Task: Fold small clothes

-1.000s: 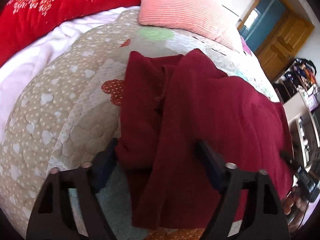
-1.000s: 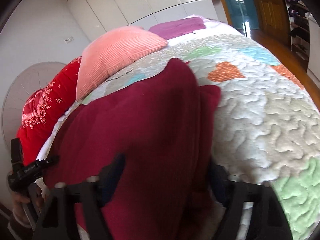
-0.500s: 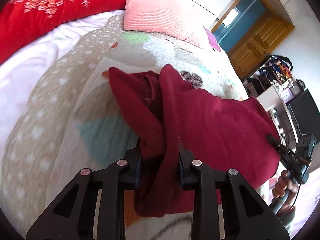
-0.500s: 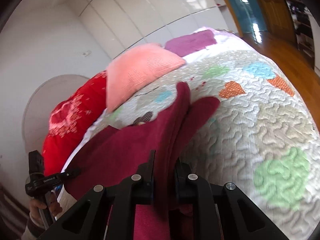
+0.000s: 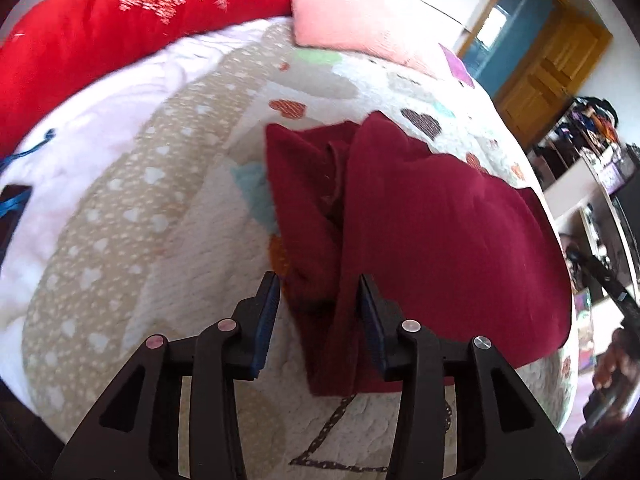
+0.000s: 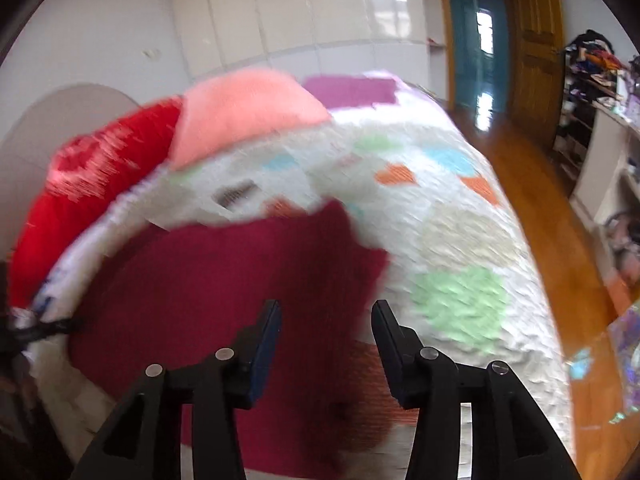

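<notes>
Both claws have just been opening: left claw (image 5: 319, 300) loosely around the maroon garment (image 5: 440, 240), right claw (image 6: 325, 322) seemingly empty; smooth the fold toward the bed's (image 5: 120, 240) near edge.

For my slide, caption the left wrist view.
Left claw open around a fold of the maroon garment on the quilt.
</notes>
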Action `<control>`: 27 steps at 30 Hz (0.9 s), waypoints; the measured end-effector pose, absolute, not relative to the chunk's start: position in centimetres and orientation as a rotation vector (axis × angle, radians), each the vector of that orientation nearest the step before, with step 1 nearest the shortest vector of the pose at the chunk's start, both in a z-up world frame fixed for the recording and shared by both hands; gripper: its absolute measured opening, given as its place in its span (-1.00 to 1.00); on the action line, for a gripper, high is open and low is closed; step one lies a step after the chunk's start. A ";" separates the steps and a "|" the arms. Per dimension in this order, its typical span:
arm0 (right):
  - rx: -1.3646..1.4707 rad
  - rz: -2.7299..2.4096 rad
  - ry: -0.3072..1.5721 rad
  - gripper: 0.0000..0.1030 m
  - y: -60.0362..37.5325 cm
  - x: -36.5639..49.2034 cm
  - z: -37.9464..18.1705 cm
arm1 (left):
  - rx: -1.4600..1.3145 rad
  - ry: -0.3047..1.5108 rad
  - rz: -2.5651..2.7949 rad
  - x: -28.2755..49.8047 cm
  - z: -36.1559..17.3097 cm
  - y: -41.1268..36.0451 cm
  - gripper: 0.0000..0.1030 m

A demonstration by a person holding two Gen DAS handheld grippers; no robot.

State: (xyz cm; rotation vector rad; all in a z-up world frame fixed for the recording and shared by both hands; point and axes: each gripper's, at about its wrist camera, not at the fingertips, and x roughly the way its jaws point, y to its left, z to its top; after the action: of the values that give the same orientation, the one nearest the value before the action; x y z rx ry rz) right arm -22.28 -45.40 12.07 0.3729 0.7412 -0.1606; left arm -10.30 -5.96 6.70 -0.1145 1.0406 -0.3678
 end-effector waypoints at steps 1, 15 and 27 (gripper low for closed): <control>0.388 -0.114 0.723 -0.12 -44.8 -22.1 12.6 | -0.112 1.037 -0.360 -10.5 6.6 -6.0 -0.19; 0.333 0.309 0.828 -0.12 -30.7 -15.8 9.9 | -0.001 1.060 -0.397 -15.1 4.2 -5.8 -0.19; 0.376 0.346 0.857 -0.12 -29.2 -14.3 9.5 | 0.025 1.002 -0.342 -13.7 4.4 -5.2 -0.09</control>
State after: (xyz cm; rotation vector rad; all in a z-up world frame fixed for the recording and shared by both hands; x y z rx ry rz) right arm -14.35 -29.24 9.48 0.3761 0.8573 0.3463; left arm -13.66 -5.16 4.35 0.0250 1.0017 -0.3419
